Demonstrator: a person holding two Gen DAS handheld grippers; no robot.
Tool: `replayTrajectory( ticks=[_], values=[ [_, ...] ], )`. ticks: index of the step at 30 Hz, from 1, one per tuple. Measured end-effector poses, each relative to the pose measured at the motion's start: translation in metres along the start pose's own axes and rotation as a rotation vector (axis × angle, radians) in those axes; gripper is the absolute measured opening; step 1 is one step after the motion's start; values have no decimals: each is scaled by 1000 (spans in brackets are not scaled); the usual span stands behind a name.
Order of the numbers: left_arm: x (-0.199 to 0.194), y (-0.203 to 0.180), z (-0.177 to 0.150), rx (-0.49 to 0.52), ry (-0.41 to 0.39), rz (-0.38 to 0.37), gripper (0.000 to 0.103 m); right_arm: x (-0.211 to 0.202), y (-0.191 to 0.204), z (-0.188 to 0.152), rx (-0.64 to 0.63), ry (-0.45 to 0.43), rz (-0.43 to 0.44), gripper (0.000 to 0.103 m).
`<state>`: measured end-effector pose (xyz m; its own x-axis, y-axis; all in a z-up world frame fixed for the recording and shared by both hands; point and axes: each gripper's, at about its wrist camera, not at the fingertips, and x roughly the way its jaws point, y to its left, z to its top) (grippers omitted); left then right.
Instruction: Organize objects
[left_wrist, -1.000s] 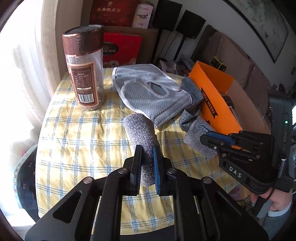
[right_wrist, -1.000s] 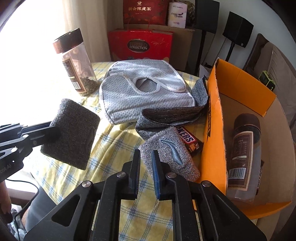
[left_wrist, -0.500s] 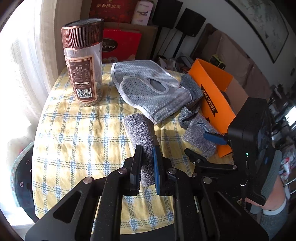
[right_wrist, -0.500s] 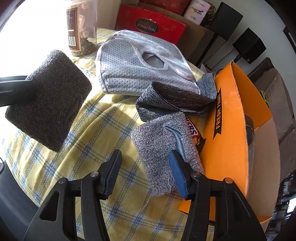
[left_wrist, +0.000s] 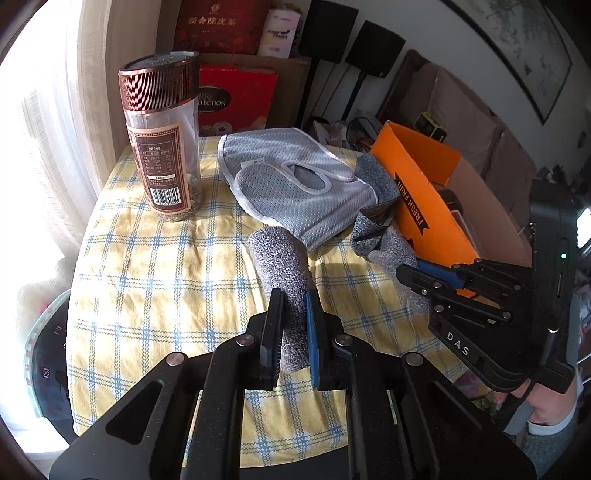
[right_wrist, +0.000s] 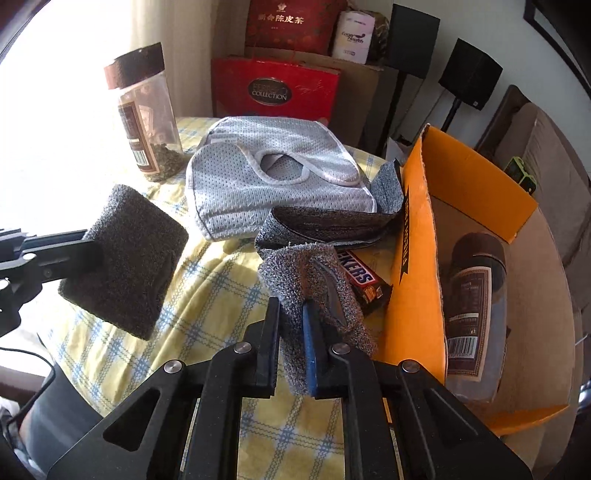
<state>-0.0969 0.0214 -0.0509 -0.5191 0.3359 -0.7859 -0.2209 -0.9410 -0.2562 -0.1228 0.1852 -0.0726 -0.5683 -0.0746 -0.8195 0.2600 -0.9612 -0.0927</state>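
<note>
My left gripper (left_wrist: 292, 338) is shut on a dark grey wristband (left_wrist: 282, 266) and holds it above the yellow checked table (left_wrist: 166, 295); the band also shows in the right wrist view (right_wrist: 125, 258). My right gripper (right_wrist: 291, 343) is shut on a lighter grey wristband (right_wrist: 314, 280) with a blue logo, lifted near the orange box (right_wrist: 417, 258). The right gripper also shows in the left wrist view (left_wrist: 417, 271). A third grey band (right_wrist: 325, 225) lies under the mesh cloth's edge.
A grey mesh cloth (right_wrist: 273, 181) lies mid-table. A tall jar (left_wrist: 160, 144) stands at the back left. A Snickers bar (right_wrist: 364, 284) lies by the orange box, which holds a bottle (right_wrist: 472, 306). Red gift boxes (right_wrist: 277, 88) stand behind.
My right gripper opened half a second ago and has shut again on the lighter wristband, lifting its edge. The left gripper stays shut on the dark wristband.
</note>
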Motion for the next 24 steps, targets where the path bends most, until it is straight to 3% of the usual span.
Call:
replayTrajectory(
  ticks=[4,9,18,24],
  values=[
    [-8,-5,3,20,-43,27,11,-25,-11,4,135,-82,89,10],
    [-16,-11,8,29,-75,31,11,-47,-10,5,181,-153,116,10],
    [-29,-26,13,67,-144,81,11,-74,-13,6,195,-227,60,10],
    [-33,-40,21,69,-162,69,11,-88,-20,5,200,-261,24,10]
  ],
)
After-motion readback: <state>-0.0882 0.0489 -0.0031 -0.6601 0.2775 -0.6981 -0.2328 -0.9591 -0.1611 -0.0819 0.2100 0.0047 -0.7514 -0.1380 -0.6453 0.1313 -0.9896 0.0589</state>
